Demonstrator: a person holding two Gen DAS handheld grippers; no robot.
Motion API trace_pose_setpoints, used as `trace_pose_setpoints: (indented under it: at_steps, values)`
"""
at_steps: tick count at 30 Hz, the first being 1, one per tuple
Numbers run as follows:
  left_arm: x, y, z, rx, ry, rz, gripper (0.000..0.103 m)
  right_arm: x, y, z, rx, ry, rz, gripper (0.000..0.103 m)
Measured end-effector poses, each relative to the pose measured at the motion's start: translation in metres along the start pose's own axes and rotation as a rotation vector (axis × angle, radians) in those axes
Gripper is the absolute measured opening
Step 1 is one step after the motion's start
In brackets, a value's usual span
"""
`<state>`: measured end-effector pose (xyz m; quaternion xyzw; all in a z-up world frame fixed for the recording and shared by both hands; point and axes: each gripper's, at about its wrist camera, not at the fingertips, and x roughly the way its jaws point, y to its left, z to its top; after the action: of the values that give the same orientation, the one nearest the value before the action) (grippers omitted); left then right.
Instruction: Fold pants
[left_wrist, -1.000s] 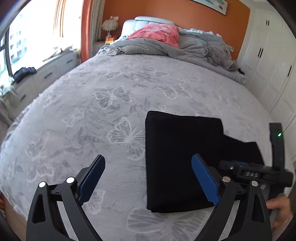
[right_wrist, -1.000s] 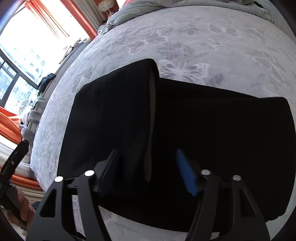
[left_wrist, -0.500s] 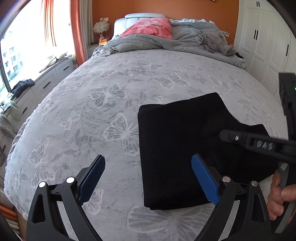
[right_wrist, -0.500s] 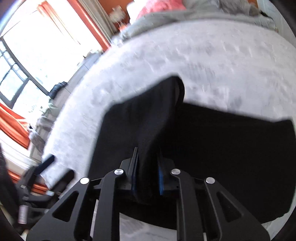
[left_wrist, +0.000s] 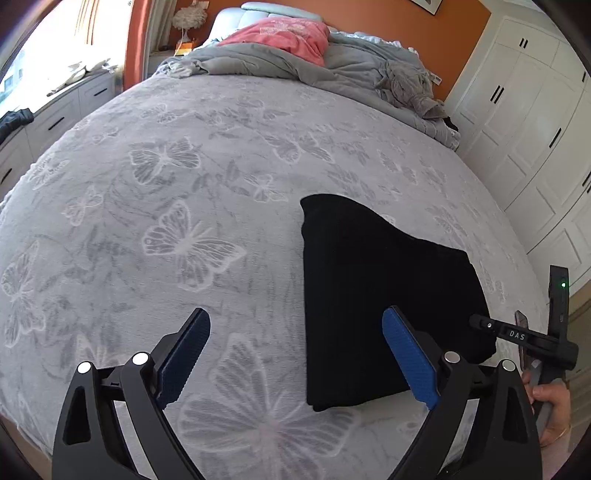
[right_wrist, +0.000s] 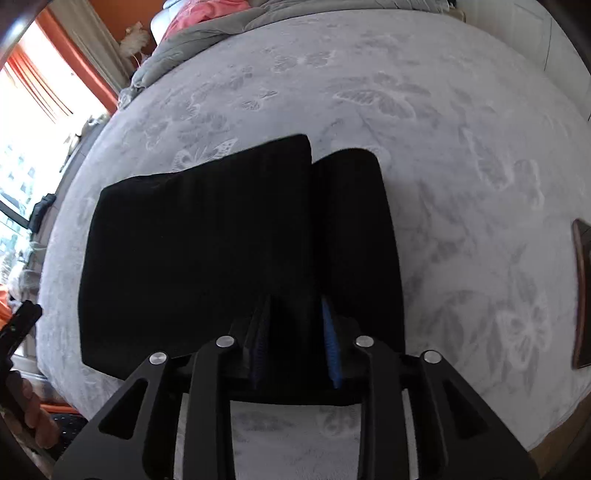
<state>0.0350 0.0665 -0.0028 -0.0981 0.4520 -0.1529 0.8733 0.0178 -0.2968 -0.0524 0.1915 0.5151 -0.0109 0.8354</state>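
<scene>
The black pants (left_wrist: 380, 291) lie folded into a thick rectangle near the front edge of the bed. My left gripper (left_wrist: 295, 354) is open and empty, hovering over the blanket just left of the pants, its right finger over their near edge. In the right wrist view the pants (right_wrist: 192, 251) fill the middle, with a narrower folded layer (right_wrist: 354, 229) on the right. My right gripper (right_wrist: 295, 339) is shut on the near edge of that fold, the blue pads (right_wrist: 328, 332) pressing black cloth between them. The right tool also shows in the left wrist view (left_wrist: 524, 339).
The bed is covered by a grey butterfly-print blanket (left_wrist: 177, 206). A rumpled grey duvet (left_wrist: 354, 70) and a pink pillow (left_wrist: 284, 35) lie at the head. White wardrobe doors (left_wrist: 524, 122) stand to the right, drawers under the window (left_wrist: 55, 114) to the left.
My right gripper closed on the pants' fold and carried it rightward, so the pants now lie as a narrower stack. My left gripper stayed open, drifting slightly left.
</scene>
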Motion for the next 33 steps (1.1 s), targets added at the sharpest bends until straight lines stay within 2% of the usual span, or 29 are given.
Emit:
trace_pose_setpoints:
  at_steps: [1,3,5,7,9,13,14,15,16,17,18,20,22,23,26,27,28,29,30,31,33]
  values:
    - [0.006,-0.004,0.001,-0.004,0.012,-0.007,0.092,-0.007,-0.003,0.001,0.020,-0.021,0.021,0.031]
    - [0.016,-0.013,0.003,-0.008,0.030,-0.018,0.092,-0.026,-0.004,0.010,0.004,-0.086,-0.014,0.040]
    - [0.029,-0.020,0.007,-0.021,0.058,-0.049,0.092,-0.035,-0.001,0.021,-0.034,-0.135,-0.046,0.056]
    - [0.047,-0.025,0.009,-0.049,0.103,-0.083,0.092,-0.026,-0.008,0.031,-0.011,-0.122,-0.013,0.056]
    - [0.068,-0.026,0.010,-0.091,0.158,-0.099,0.092,-0.010,-0.010,0.037,0.011,-0.088,0.055,0.055]
    - [0.106,-0.016,0.009,-0.208,0.266,-0.146,0.092,0.025,0.002,0.043,-0.027,-0.013,0.038,0.058]
    - [0.112,-0.013,0.008,-0.228,0.285,-0.154,0.092,0.029,0.004,0.045,-0.038,-0.017,0.058,0.057]
    - [0.118,-0.011,0.007,-0.240,0.300,-0.159,0.092,0.031,0.005,0.045,-0.045,-0.017,0.077,0.049]
    - [0.120,-0.011,0.008,-0.247,0.296,-0.159,0.092,0.033,0.008,0.047,-0.060,-0.008,0.111,0.022]
    - [0.117,-0.011,0.009,-0.250,0.278,-0.161,0.092,0.030,0.010,0.048,-0.061,-0.020,0.121,0.008]
    - [0.113,-0.014,0.011,-0.243,0.259,-0.168,0.092,0.017,0.013,0.049,-0.068,-0.054,0.142,0.008]
    - [0.104,-0.019,0.016,-0.220,0.226,-0.174,0.092,-0.024,0.016,0.048,-0.086,-0.181,0.177,0.008]
    - [0.099,-0.023,0.017,-0.204,0.210,-0.192,0.092,-0.045,0.013,0.045,-0.101,-0.241,0.141,0.009]
    - [0.098,-0.024,0.016,-0.197,0.213,-0.206,0.092,-0.042,0.007,0.044,-0.109,-0.226,0.115,0.013]
    - [0.107,-0.026,0.011,-0.188,0.255,-0.208,0.092,0.016,-0.014,0.038,-0.105,-0.020,-0.009,0.018]
    - [0.113,-0.026,0.007,-0.190,0.280,-0.197,0.092,0.017,-0.018,0.034,-0.086,-0.022,0.017,0.019]
    - [0.116,-0.026,0.006,-0.197,0.301,-0.194,0.092,0.009,-0.019,0.031,-0.078,-0.042,0.043,0.026]
    - [0.119,-0.026,0.003,-0.203,0.312,-0.192,0.092,0.002,-0.019,0.031,-0.077,-0.057,0.054,0.044]
    - [0.118,-0.025,0.001,-0.204,0.300,-0.190,0.092,-0.009,-0.020,0.031,-0.073,-0.091,0.047,0.056]
    - [0.117,-0.025,0.001,-0.201,0.296,-0.189,0.092,-0.017,-0.022,0.030,-0.074,-0.119,0.031,0.074]
    - [0.117,-0.026,-0.001,-0.199,0.295,-0.189,0.092,-0.021,-0.031,0.030,-0.087,-0.125,-0.025,0.076]
